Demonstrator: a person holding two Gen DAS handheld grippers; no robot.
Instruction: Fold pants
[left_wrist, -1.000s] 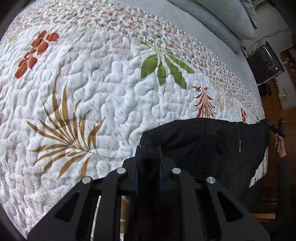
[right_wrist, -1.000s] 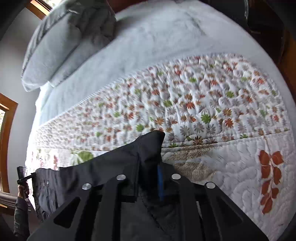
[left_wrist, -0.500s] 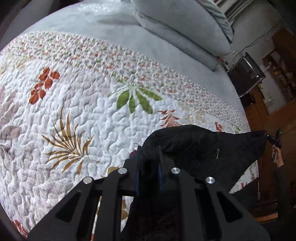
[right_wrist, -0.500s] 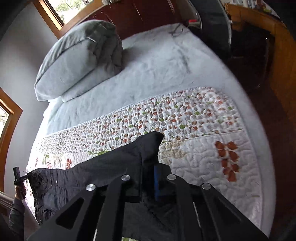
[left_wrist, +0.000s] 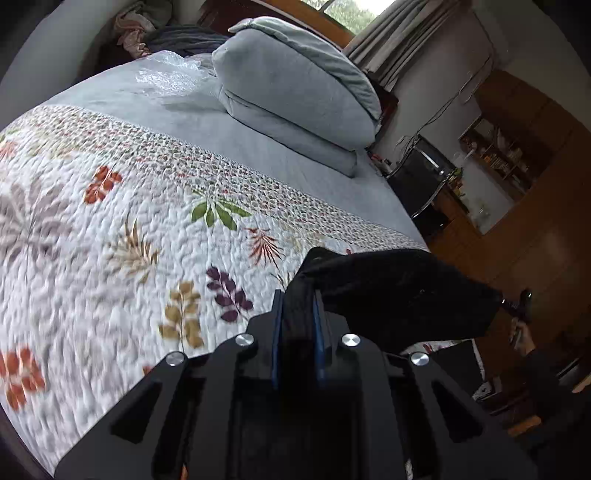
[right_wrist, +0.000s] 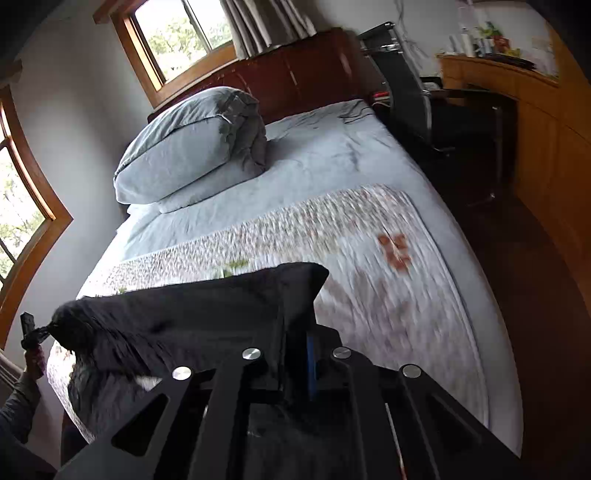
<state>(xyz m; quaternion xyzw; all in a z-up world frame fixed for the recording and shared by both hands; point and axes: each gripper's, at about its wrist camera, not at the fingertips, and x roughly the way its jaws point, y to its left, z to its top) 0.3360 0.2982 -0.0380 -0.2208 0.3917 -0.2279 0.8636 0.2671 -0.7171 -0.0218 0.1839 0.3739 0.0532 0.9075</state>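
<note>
Bedroom with a wooden headboard (right_wrist: 295, 81), windows (right_wrist: 177, 37) and a bed; a floral quilt (left_wrist: 110, 229) covers the near part of the bed, a grey sheet (left_wrist: 155, 110) the far part, and a folded grey duvet (left_wrist: 295, 99) lies on the sheet near the headboard end. Black pants (left_wrist: 399, 291) are lifted off the quilt near its front edge, stretched taut between the two grippers. Left gripper (left_wrist: 297, 295): jaws nearly closed, with only a narrow gap filled by a bunched end of the black fabric, which sticks up past the fingertips; blue pads (left_wrist: 318, 332) press the cloth from both sides. From there the pants run toward the right side of the left wrist view, ending in a point at the other tool, small and dark at the edge. Right gripper (right_wrist: 299, 332): jaws likewise clamped close on a fold of the pants (right_wrist: 192, 310), one blue pad (right_wrist: 311, 354) visible against the fabric. In the right wrist view the cloth spans leftward as a wide band, tapering to a pinched corner at the far tool, with part of it hanging below toward the bed's left edge. Quilt is motion-blurred in both views. A desk (right_wrist: 517, 96) and a black chair (right_wrist: 406, 88) stand beside the bed.
</note>
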